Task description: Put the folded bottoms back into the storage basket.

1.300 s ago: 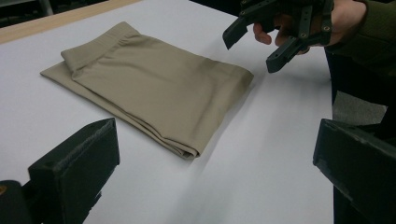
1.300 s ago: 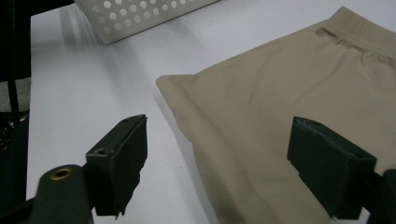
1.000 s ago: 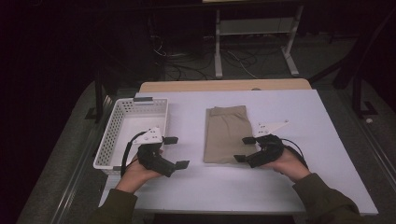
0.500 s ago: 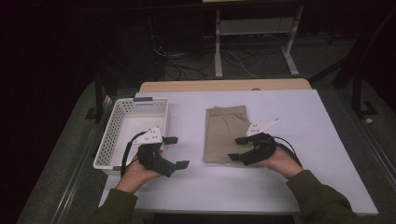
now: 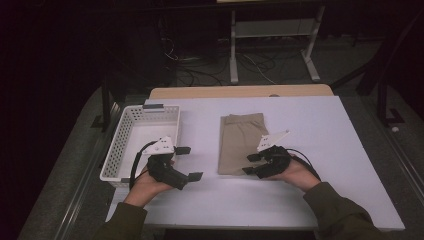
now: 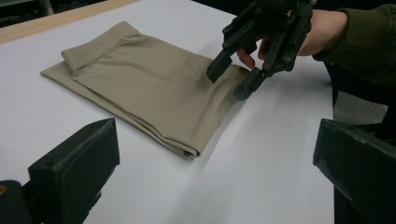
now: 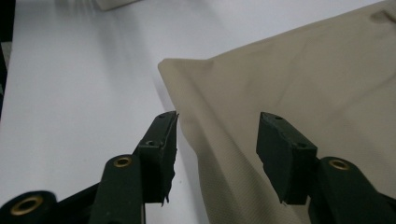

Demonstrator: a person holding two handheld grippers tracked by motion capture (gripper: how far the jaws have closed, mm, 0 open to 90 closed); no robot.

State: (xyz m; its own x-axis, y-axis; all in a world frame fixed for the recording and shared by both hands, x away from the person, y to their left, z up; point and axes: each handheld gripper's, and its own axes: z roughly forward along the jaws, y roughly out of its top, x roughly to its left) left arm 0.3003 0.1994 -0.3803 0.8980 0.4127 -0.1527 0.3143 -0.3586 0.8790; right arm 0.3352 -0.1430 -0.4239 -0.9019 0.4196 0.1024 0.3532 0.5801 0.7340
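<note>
A folded beige garment (image 5: 240, 142) lies flat in the middle of the white table (image 5: 330, 145). My right gripper (image 5: 250, 164) is at its near right corner. Its jaws have just been closing and straddle the cloth's edge (image 7: 303, 84); a gap remains and the pads (image 7: 161, 144) do not press the cloth. From the left gripper view the right gripper (image 6: 229, 85) tips down onto the garment (image 6: 149, 88). My left gripper (image 5: 191, 162) rests open beside the basket, pointing toward the garment with nothing between its fingers.
A white mesh basket (image 5: 116, 150) stands at the table's left edge, close to my left hand. A wooden strip (image 5: 240, 91) runs along the far edge. Behind the table the floor holds cables and a metal stand (image 5: 272, 35).
My right gripper has edged left onto the garment's near right corner and its jaws have narrowed. The left gripper has stayed where it was.
</note>
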